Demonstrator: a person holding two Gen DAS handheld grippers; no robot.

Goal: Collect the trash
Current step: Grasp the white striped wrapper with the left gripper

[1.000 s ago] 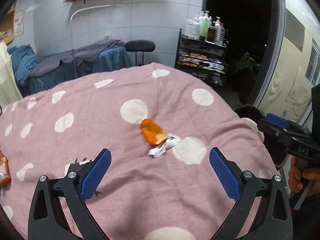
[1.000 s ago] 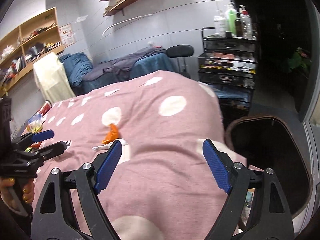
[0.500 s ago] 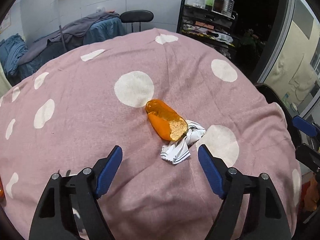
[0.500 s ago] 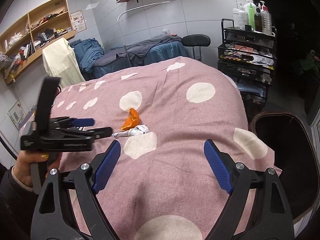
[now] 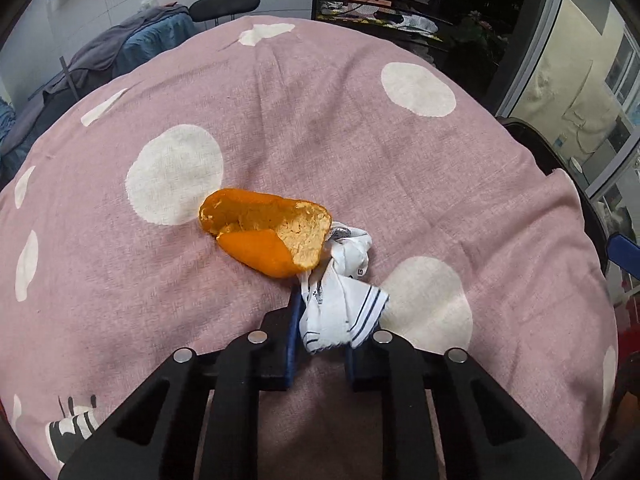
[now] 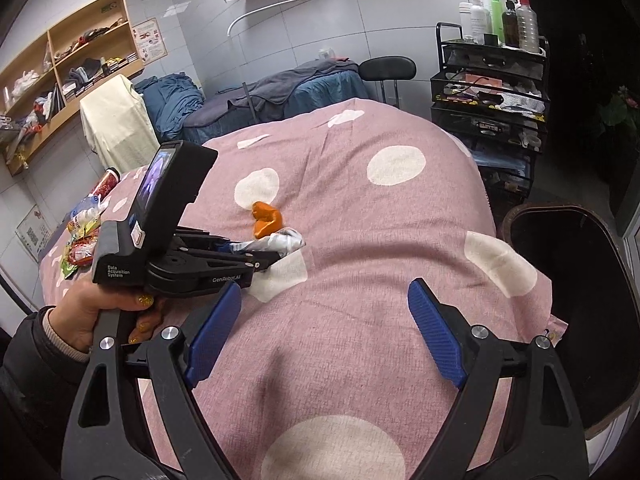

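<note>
1. We see the left gripper (image 5: pixel 320 344) low over a pink cloth with white dots (image 5: pixel 360 140), its 2 jaws clenched on the near end of a crumpled white wrapper (image 5: pixel 344 304) with dark stripes.
2. The wrapper lies on the cloth, its far end touching an orange peel (image 5: pixel 268 236) that rests just beyond the fingertips, pale inner side turned up.
3. From the right wrist view, we see the left gripper (image 6: pixel 276 254) reach in from the left, held by the left hand (image 6: pixel 92 316), with the wrapper (image 6: pixel 280 242) at its tip and the peel (image 6: pixel 266 218) just behind.
4. The right gripper (image 6: pixel 324 320) hovers above the near part of the cloth (image 6: pixel 380 220), its 2 blue pads (image 6: pixel 434 332) spread wide and released, holding nothing.
5. A dark bin (image 6: pixel 580 280) stands at the right edge of the cloth, beside the right gripper.
6. More colourful wrappers (image 6: pixel 82 236) lie at the far left of the cloth, well apart from the peel.
</note>
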